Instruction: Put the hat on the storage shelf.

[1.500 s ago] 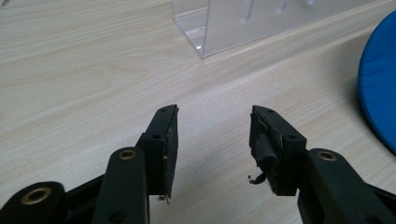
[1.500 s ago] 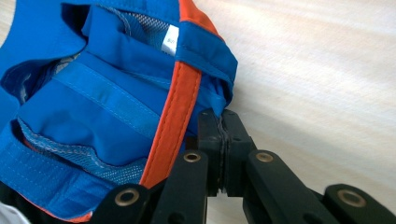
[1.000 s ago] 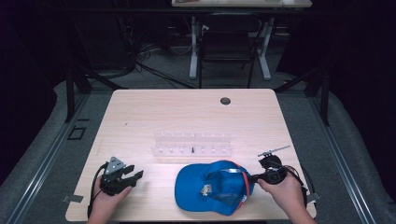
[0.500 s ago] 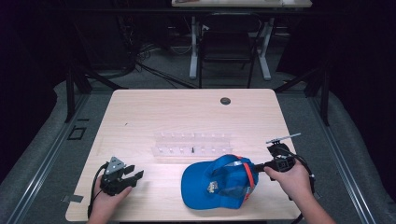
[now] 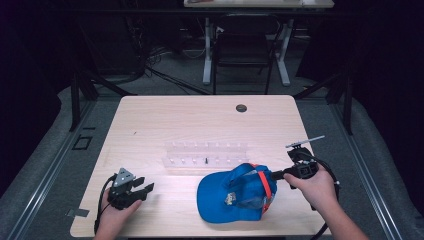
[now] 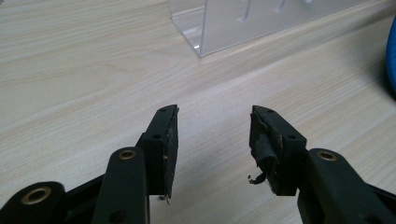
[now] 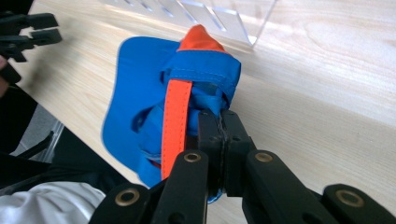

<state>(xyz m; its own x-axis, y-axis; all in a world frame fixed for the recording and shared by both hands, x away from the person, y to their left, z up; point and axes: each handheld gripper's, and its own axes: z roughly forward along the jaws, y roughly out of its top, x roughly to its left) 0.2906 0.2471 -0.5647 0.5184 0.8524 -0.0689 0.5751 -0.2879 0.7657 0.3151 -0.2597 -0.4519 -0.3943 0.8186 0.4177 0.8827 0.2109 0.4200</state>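
Right gripper clamps blue fabric cap with orange strap, lower-centre near pale wooden table edge; left gripper wide, bare wood around.

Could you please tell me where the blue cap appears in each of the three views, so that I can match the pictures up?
High view: the blue cap lies at the table's near edge, right of centre, in front of the clear acrylic rack.
Left gripper view: a sliver of blue at the right edge.
Right gripper view: centre, the right gripper shut on its blue fabric beside the orange strap.
Shared landmark: the clear acrylic rack, behind the cap.
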